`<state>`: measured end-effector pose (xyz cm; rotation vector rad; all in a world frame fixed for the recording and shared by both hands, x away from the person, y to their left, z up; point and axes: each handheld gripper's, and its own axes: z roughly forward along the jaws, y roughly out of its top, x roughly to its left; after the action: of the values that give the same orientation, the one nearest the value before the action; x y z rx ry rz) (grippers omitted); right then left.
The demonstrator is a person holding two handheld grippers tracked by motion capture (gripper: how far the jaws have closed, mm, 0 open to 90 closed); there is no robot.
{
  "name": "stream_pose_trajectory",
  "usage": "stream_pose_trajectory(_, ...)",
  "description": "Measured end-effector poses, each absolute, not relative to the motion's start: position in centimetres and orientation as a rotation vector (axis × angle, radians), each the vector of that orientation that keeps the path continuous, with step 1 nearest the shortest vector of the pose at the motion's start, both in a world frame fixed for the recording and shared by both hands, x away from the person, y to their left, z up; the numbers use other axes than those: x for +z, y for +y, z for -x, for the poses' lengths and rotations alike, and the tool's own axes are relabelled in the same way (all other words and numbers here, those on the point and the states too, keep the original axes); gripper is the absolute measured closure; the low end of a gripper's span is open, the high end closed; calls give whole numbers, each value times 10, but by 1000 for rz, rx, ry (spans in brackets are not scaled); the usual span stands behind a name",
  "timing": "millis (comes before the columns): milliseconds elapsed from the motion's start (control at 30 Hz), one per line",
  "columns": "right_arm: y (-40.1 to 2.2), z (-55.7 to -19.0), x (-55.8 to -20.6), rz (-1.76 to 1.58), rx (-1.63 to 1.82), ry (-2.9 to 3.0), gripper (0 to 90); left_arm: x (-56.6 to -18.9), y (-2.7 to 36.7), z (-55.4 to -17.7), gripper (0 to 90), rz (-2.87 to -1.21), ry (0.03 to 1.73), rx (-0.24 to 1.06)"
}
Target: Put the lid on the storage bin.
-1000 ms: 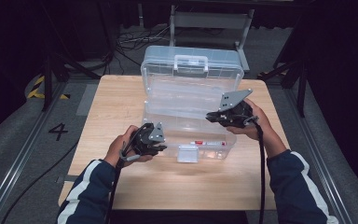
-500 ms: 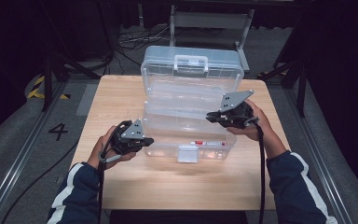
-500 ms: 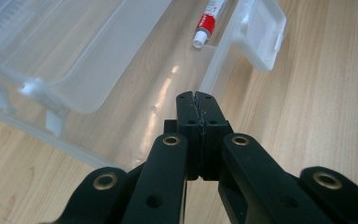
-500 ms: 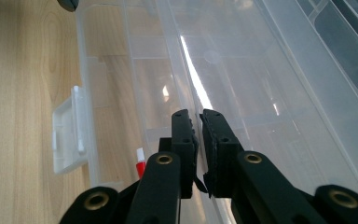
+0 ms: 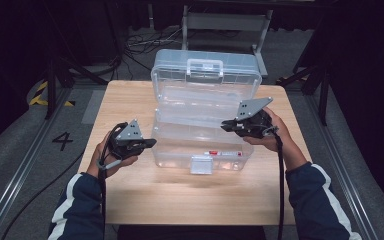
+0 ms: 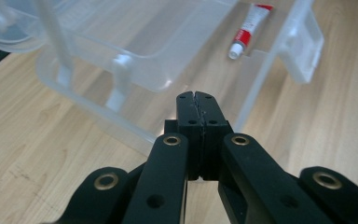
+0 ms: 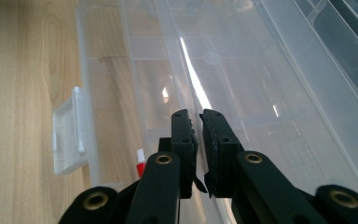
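Left tongs (image 5: 150, 143): jaws pressed fully together, nothing between them. They have just been closing, empty. Held just off the left end of the clear plastic box (image 5: 200, 145), apart from it, tips pointing at its near left corner; in the left gripper view (image 6: 196, 100) the shut tips sit in front of the box wall.

Right tongs (image 5: 226, 126): jaws nearly together, a thin slit left between them. In the right gripper view (image 7: 196, 121) the clear edge of the inner tray (image 7: 223, 93) runs into that slit; the tongs appear to pinch that edge, at the right end of the box.

Box: transparent, on the wooden tabletop (image 5: 180, 200), lid (image 5: 205, 75) swung open and standing up at the back, white handle (image 5: 203, 67) on the lid. White latch (image 5: 201, 164) at the middle of the front wall. Clear tray with dividers sits in the upper part of the base.

Contents: one small tube (image 5: 222, 152), red and white with a white cap, lying flat on the box floor near the front wall, right of the latch. Print on it too small to read.

Floor left of the tabletop: a painted "4" (image 5: 62, 141).
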<state>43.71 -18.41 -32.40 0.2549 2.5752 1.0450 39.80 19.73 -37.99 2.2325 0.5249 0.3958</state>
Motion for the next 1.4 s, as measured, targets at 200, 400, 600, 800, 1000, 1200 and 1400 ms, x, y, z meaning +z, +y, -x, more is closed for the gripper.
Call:
stream_pose_trajectory(200,-184,-437,-324,-256,1047,2570,833,-374,208,-407,900,-2162,590,432)
stream_pose_trajectory(400,-183,-437,-325,-259,1045,2572,832,-366,217,-422,900,-2099,659,475)
stream_pose_trajectory(600,-183,-436,-325,-260,1051,2565,829,-356,218,-430,900,-2036,663,511)
stream_pose_trajectory(800,-184,-436,-326,-261,1049,2566,829,-343,212,-437,900,-1998,651,528)
stream_pose_trajectory(1000,-184,-435,-326,-259,1051,2565,829,-332,206,-446,900,-1968,646,533)
stream_pose_trajectory(1200,-184,-434,-327,-257,1052,2568,829,-322,197,-457,900,-1953,643,546)
stream_pose_trajectory(1400,-184,-433,-328,-261,1053,2566,829,-316,189,-466,900,-1949,648,563)
